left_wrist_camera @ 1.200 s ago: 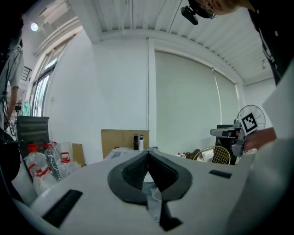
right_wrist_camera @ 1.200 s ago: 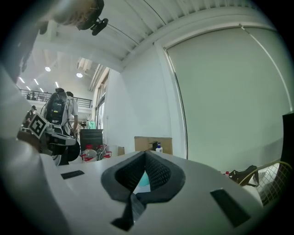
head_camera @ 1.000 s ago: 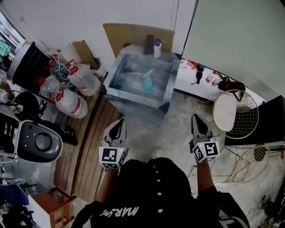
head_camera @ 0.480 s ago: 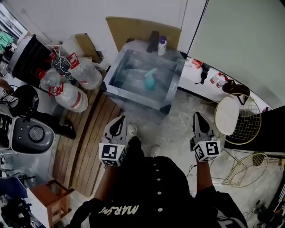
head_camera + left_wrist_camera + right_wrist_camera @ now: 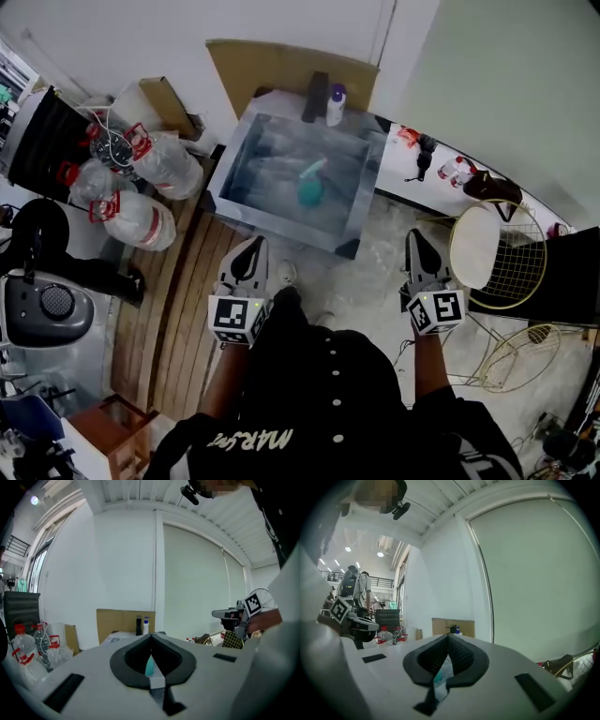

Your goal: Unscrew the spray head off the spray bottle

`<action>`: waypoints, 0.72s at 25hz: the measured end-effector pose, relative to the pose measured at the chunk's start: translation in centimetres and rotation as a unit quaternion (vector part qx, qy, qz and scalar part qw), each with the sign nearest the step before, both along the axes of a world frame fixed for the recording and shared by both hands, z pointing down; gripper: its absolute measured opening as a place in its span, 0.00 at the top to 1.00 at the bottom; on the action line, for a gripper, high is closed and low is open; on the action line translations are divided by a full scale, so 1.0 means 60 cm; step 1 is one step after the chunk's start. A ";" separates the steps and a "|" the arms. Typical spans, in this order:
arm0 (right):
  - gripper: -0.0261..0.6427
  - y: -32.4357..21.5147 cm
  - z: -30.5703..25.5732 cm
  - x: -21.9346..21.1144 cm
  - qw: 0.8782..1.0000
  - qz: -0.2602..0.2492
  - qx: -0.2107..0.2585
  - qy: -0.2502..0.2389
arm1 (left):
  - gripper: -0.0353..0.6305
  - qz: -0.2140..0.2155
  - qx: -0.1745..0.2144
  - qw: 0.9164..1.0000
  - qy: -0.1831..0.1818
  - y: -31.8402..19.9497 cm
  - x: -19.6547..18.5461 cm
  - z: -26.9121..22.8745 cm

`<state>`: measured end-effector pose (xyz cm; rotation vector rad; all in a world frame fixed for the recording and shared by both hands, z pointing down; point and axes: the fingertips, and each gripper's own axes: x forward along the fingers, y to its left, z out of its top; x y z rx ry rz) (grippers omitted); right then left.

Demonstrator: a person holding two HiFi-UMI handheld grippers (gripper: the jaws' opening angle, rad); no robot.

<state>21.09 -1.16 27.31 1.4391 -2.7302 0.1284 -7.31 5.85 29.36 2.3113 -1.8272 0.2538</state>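
Note:
A teal spray bottle point(image 5: 310, 186) lies on the shiny metal table point(image 5: 246, 208) ahead of me. In the head view my left gripper point(image 5: 253, 243) and right gripper point(image 5: 413, 237) are held side by side short of the table's near edge, both pointing at it, both shut and empty. A sliver of the teal bottle point(image 5: 149, 666) shows through the notch behind the left gripper's point(image 5: 151, 637) closed jaws. The right gripper view has its shut gripper point(image 5: 449, 637) with a teal bottle patch point(image 5: 438, 677) low in the notch. The bottle's spray head is too small to make out.
A white pump bottle point(image 5: 335, 102) and a dark box point(image 5: 317, 97) stand at the table's far edge before a cardboard sheet point(image 5: 281, 69). Big water jugs point(image 5: 141, 187) lie left. A wire chair point(image 5: 497, 240) and a low white shelf point(image 5: 441, 180) are right.
Both grippers have moved forward toward the table, staying shut. The table and the teal bottle now sit nearer in the head view.

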 end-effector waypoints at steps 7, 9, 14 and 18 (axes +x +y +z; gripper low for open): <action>0.94 -0.104 -0.012 -0.074 1.000 0.006 0.012 0.003 | 0.91 0.008 0.016 1.000 -0.002 -0.117 -0.081 -0.016; 0.94 -0.130 -0.018 -0.097 1.000 0.004 0.018 0.002 | 0.91 0.023 0.024 0.999 -0.010 -0.146 -0.097 -0.023; 0.94 -0.190 0.001 -0.135 1.000 0.012 0.010 0.003 | 0.91 0.059 0.031 0.997 -0.045 -0.212 -0.125 -0.016; 0.94 -0.223 0.014 -0.165 1.000 0.025 -0.003 0.003 | 0.91 0.088 0.025 0.995 -0.039 -0.254 -0.142 -0.003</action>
